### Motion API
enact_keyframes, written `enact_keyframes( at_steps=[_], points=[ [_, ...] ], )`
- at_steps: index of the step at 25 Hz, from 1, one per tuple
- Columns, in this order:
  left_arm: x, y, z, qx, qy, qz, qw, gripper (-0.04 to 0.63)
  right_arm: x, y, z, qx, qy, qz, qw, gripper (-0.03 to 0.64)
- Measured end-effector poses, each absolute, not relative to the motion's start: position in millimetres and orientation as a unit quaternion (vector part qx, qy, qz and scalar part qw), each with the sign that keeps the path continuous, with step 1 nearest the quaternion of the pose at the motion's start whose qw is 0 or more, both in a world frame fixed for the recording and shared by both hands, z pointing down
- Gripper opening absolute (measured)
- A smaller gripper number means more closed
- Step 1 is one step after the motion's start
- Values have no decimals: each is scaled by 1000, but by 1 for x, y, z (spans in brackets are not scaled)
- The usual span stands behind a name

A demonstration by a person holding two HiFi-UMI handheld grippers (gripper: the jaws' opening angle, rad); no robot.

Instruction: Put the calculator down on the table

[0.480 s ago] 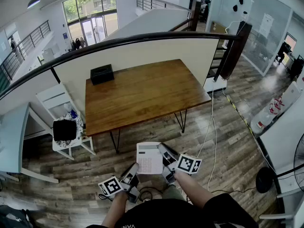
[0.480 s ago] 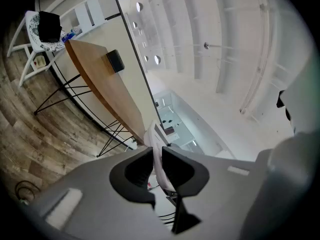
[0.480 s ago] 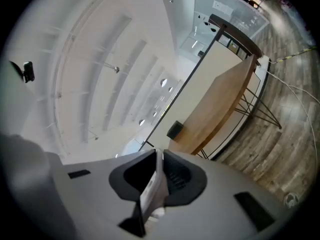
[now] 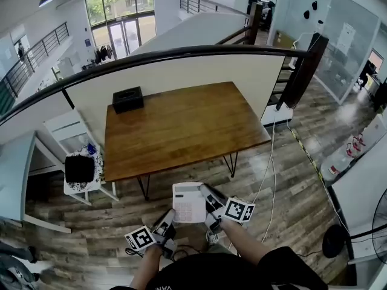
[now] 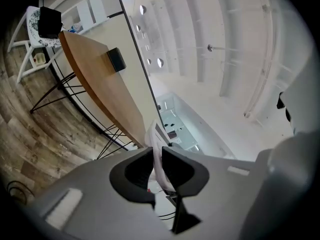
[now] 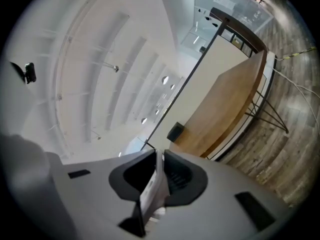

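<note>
The left tongs (image 4: 167,221) and right tongs (image 4: 208,198) both pinch the white calculator (image 4: 189,202), in front of the wooden surface (image 4: 181,125) holding a black box (image 4: 127,99).

Office mezzanine: railing (image 4: 181,54), glass partitions (image 4: 338,32)

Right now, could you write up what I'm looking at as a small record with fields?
held item: white calculator, in the air in front of the table, not yet put down
left hand-held gripper: shut on the calculator's near left corner
right hand-held gripper: shut on the calculator's right edge
table: wooden, on thin dark legs
on the table: black box, near the far left corner
</note>
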State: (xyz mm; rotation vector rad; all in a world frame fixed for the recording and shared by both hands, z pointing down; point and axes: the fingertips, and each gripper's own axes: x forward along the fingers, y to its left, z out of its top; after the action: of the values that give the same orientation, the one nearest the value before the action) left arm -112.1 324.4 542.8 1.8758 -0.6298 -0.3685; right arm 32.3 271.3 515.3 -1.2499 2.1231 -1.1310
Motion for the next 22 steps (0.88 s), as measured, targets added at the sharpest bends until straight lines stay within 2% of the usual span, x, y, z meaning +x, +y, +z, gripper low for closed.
enact_keyframes(
  at_steps=[8, 12, 16, 22],
  points=[
    [-66, 282, 539, 780, -288, -174, 527, 60, 75, 222, 513, -432, 779, -407, 202, 57],
    [-36, 267, 540, 755, -299, -202, 547, 60, 101, 199, 511, -421, 786, -411, 192, 57],
    [-14, 249, 540, 763, -317, -201, 527, 60, 122, 180, 510, -410, 794, -413, 176, 57],
    [6, 235, 543, 738, -320, -219, 553, 60, 135, 158, 509, -398, 805, -409, 165, 57]
  ],
)
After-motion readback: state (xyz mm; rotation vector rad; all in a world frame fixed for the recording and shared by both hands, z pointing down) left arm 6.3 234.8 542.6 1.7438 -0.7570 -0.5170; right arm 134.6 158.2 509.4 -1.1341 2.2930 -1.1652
